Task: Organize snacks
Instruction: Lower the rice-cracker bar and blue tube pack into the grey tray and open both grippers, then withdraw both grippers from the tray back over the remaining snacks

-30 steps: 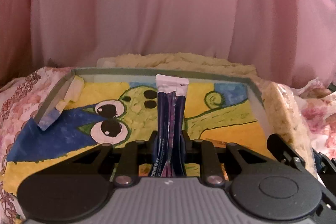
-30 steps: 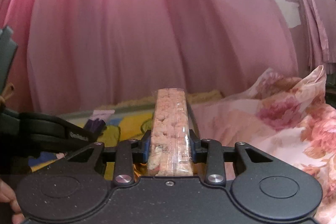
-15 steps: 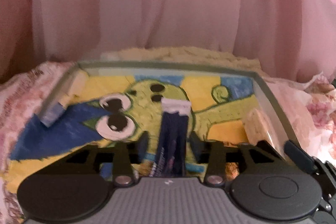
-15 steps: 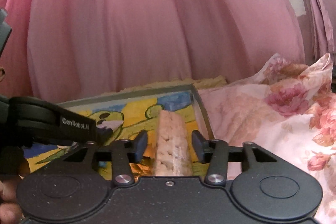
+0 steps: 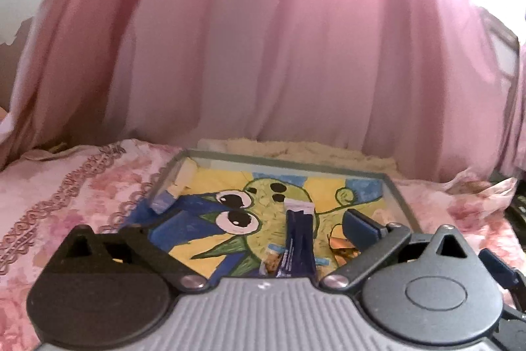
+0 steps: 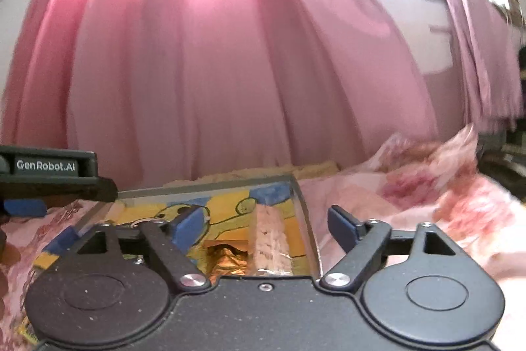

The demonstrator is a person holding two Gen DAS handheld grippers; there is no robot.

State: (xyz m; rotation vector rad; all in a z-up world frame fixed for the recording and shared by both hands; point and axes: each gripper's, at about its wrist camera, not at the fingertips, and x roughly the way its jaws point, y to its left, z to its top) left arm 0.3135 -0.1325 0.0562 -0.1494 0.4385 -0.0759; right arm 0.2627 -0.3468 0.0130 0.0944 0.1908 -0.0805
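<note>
A shallow tray [image 5: 286,157] with a cartoon painted on its bottom lies on the bed. A dark blue stick pack [image 5: 297,239] rests in the tray, and my left gripper [image 5: 250,229] stands open around and above it without touching. In the right wrist view, a puffed-rice bar [image 6: 270,234] in clear wrap lies along the right wall of the tray [image 6: 203,188]. My right gripper [image 6: 267,224] is open over the bar. A gold wrapper [image 6: 227,259] sits beside the bar. The left gripper's body [image 6: 56,176] shows at the left edge.
A pink curtain [image 5: 263,55] hangs close behind the tray. A floral pink bedsheet [image 5: 82,180] spreads on both sides. A yellowish fleecy cloth [image 5: 305,148] lies behind the far rim. A small printed packet [image 5: 273,262] lies beside the stick pack.
Both grippers have opened and let go of their snacks. The stick pack and the rice bar now lie in the tray, and both grippers have drawn back.
</note>
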